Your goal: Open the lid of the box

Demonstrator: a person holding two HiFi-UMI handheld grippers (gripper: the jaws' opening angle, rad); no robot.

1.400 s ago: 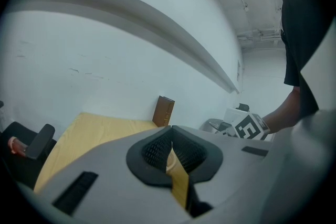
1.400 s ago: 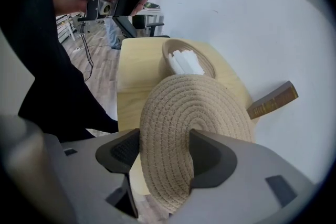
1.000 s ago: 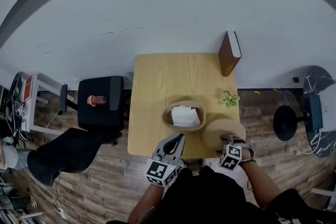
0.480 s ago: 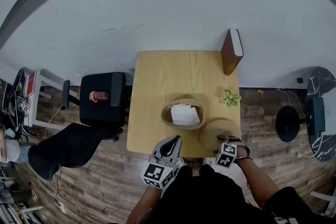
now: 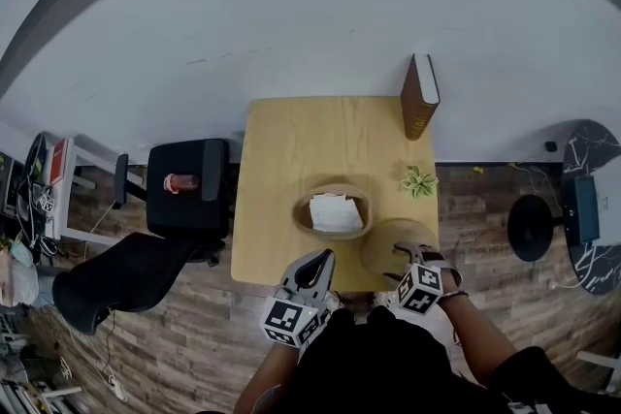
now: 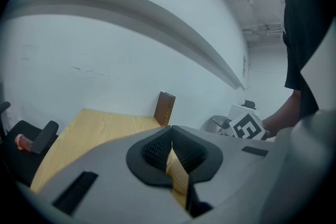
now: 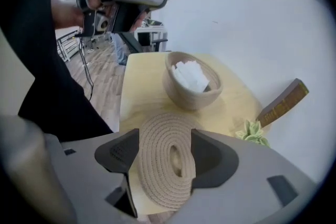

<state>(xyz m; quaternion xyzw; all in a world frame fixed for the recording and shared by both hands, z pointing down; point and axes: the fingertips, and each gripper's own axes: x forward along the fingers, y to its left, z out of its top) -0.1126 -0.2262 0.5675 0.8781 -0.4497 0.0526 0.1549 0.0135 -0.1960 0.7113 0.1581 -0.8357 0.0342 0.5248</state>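
Lid [image 7: 163, 176] flat on table [image 7: 136, 81], under right gripper [image 7: 165, 150], jaws apart, just been opening, lid between them, unclamped.

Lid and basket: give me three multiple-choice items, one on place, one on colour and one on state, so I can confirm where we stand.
1. Relative to the woven basket, where is its lid?
A) on top of it
B) beside it, flat on the table
C) under it

2. What colour is the paper inside the basket?
A) white
B) red
C) green

3. The basket is:
A) open
B) covered
C) tipped over

Answers:
1 B, the lid lies on the wood to the basket's right in the head view.
2 A, white shows inside.
3 A, its contents show from above.
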